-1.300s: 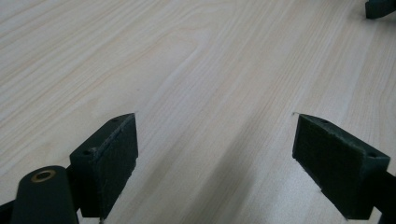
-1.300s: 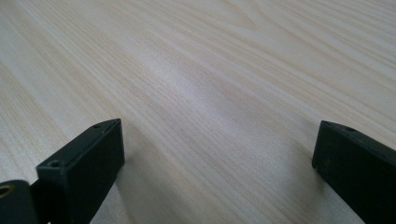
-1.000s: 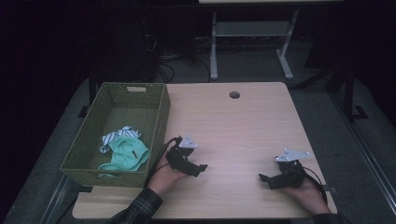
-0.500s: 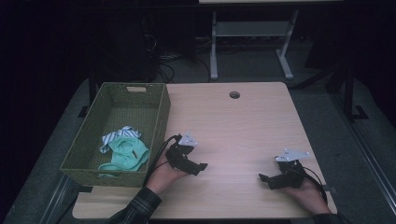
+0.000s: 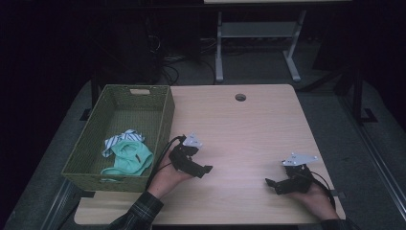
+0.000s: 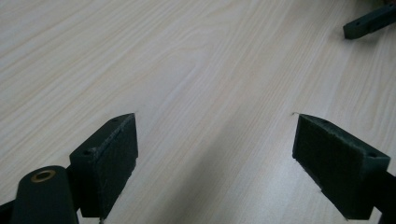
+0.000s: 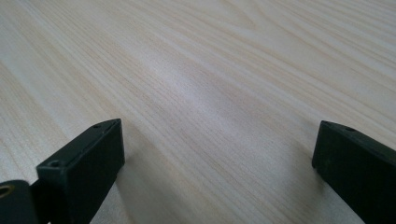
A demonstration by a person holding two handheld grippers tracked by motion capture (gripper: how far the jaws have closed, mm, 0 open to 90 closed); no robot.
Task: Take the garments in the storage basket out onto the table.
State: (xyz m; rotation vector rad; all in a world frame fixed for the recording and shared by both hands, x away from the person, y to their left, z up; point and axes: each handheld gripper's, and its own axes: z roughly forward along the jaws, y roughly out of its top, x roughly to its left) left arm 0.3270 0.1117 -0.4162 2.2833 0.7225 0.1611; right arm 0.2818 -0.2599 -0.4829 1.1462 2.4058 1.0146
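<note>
Two black two-jaw grippers are resting low over the pale wooden table (image 5: 239,129), both with jaws spread wide and gripping nothing. The left gripper (image 5: 203,168) is lying just beside the green woven rectangular basket (image 5: 165,120), the right gripper (image 5: 270,182) well apart from that basket. Inside the basket's near end, a crumpled mint-green cloth (image 5: 131,155) is lying against a striped white cloth (image 5: 117,140).

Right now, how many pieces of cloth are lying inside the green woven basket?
2. A mint-green cloth lies near the front of the green woven basket, and a striped white cloth lies just behind it, touching it. More could be hidden underneath.
</note>
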